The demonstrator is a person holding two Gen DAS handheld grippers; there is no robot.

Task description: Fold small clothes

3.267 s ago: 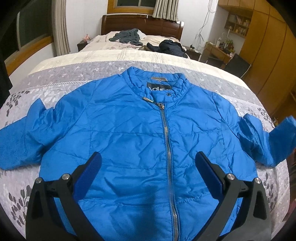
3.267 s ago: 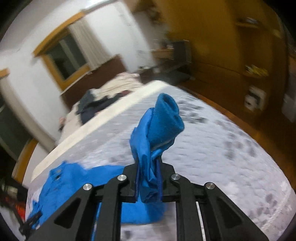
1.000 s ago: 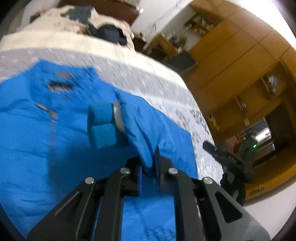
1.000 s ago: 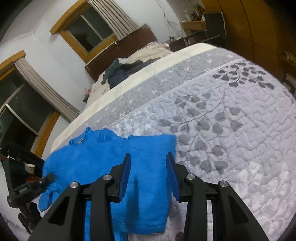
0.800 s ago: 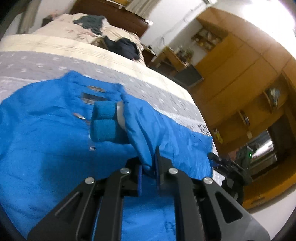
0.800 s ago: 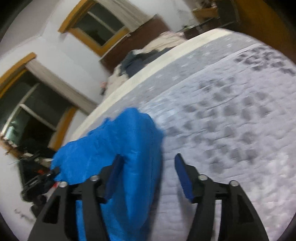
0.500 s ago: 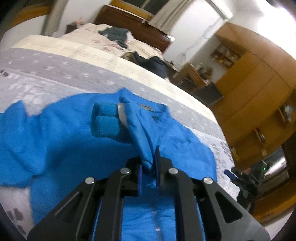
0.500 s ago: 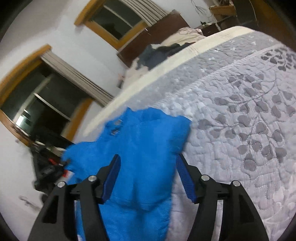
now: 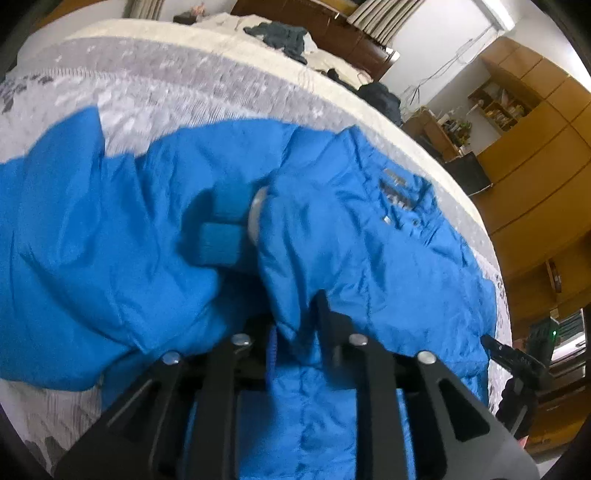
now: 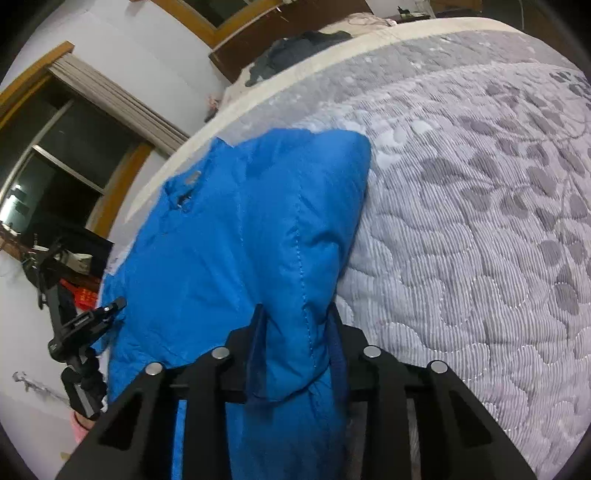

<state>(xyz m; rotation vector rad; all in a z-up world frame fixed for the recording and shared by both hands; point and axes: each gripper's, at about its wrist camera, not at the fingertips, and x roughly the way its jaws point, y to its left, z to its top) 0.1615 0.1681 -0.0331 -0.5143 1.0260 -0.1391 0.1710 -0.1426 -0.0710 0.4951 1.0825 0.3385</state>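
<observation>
Blue puffer jacket lying on the grey leaf-patterned quilt of the bed. Left gripper clamped on a jacket sleeve, its ribbed cuff raised over the jacket front. Right gripper pinching a fold of the jacket's side at the quilt's surface.

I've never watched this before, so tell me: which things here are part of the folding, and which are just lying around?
Part of the job:
- blue jacket
- its sleeve
- left gripper
- right gripper
- quilted bedspread, the work surface

Just lying about:
- dark clothes near the headboard
- wooden wardrobe
- cluttered desk
</observation>
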